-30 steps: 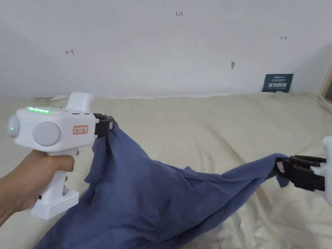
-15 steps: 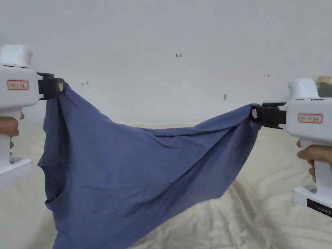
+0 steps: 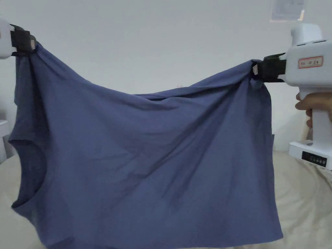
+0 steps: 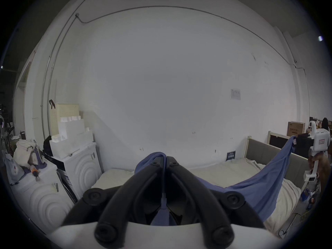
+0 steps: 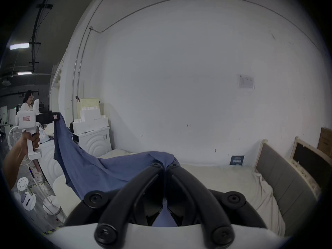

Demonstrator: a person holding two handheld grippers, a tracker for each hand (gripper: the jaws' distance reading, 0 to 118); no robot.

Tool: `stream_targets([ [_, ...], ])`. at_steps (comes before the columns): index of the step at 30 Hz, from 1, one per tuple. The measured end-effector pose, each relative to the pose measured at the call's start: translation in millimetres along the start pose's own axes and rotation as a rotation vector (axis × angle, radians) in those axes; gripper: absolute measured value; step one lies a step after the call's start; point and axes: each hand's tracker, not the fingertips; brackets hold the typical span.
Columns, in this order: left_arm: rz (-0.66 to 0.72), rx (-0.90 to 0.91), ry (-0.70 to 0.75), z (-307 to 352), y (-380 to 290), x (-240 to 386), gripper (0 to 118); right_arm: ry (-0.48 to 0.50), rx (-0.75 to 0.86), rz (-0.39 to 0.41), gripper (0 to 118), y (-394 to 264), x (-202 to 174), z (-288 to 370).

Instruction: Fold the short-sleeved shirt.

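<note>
Head view gave me the blue shirt (image 3: 155,162) hanging spread out in the air in front of me, strung between my two claws and sagging in the middle along its top edge. Its lower hem dropped toward the bed (image 3: 304,201), though I could not tell whether it touched the sheet. At the upper left the left claw (image 3: 31,43) had one top corner bunched in it, with an armhole or neck opening curving down that side of the cloth. At the upper right the right claw (image 3: 254,69) had the other top corner, and my hand (image 3: 313,103) was wrapped round the white handle below it.

In the left gripper view the black jaws of that claw were pressed together with blue fabric (image 4: 152,160) pinched between them and spilling over the tips, the rest of the shirt running away to the far claw. The right gripper view matched: jaws clamped on a fold of the cloth (image 5: 161,156), the shirt trailing left to the other claw (image 5: 56,117). Behind it all stood a plain white wall (image 3: 155,42).
</note>
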Motion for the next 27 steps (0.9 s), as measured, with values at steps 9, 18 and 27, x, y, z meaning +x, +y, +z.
stream_targets([
  [9, -0.001, 0.050, 0.032, -67, 52, 0, 3, -0.086, 0.066, 0.025, 2, 67, 22, -33],
  [18, -0.017, 0.065, 0.049, -186, 68, 7, 3, -0.170, 0.091, 0.029, 2, 103, 67, -116],
  [27, -0.030, 0.109, 0.058, -319, 81, 15, 3, -0.235, 0.122, -0.002, 2, 102, 121, -222],
])
